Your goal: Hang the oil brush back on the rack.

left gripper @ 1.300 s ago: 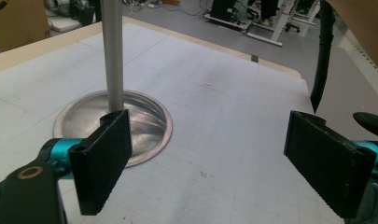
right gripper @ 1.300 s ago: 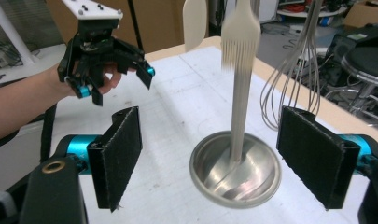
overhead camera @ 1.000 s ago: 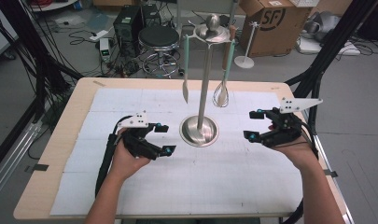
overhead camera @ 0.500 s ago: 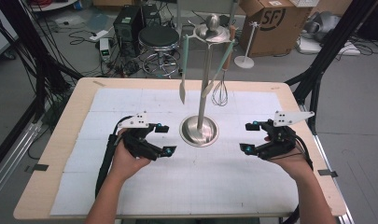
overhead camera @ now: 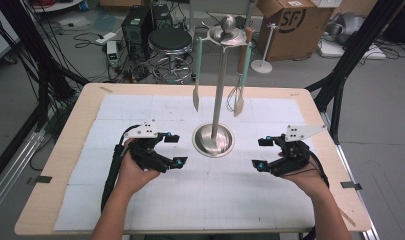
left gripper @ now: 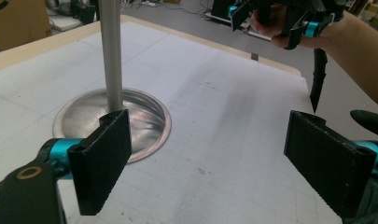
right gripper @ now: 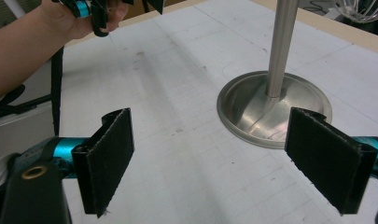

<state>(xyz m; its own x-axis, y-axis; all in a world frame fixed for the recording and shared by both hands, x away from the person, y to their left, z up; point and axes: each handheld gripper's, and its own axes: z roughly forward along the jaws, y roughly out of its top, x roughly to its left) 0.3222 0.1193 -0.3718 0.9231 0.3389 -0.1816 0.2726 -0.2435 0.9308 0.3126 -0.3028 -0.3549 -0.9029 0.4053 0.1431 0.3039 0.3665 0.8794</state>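
From above, we saw a wooden table (overhead camera: 60, 165) covered by a white gridded mat (overhead camera: 200, 195), with a steel utensil stand (overhead camera: 215, 135) rising from a round dished base at its middle. Three utensils hung from the stand's top: a pale-handled spatula (overhead camera: 196, 75) on the left, a second pale-handled tool (overhead camera: 242, 75) on the right, and a wire whisk (overhead camera: 233, 97) with a brown handle just beside it.

The left gripper (overhead camera: 174, 149) hovered left of the base and the right gripper (overhead camera: 260, 152) to its right, each in a person's hand and pointing inward at the stand. We saw both sets of jaws spread wide with nothing between them.

The left gripper view brought us low to the mat: its two black ribbed pads framed the stand's pole and base (left gripper: 144, 126), with the opposite hand and its gripper (left gripper: 280, 18) beyond, near the table's far edge. The right gripper view gave us the mirror scene, the base (right gripper: 270, 109) between its open pads and the whisk's wires (right gripper: 364, 9) just catching the top corner.

Behind the table we noted a black stool (overhead camera: 169, 42), a cardboard box (overhead camera: 290, 25), tangled cables on the grey floor and black frame poles (overhead camera: 35, 70) at either side.
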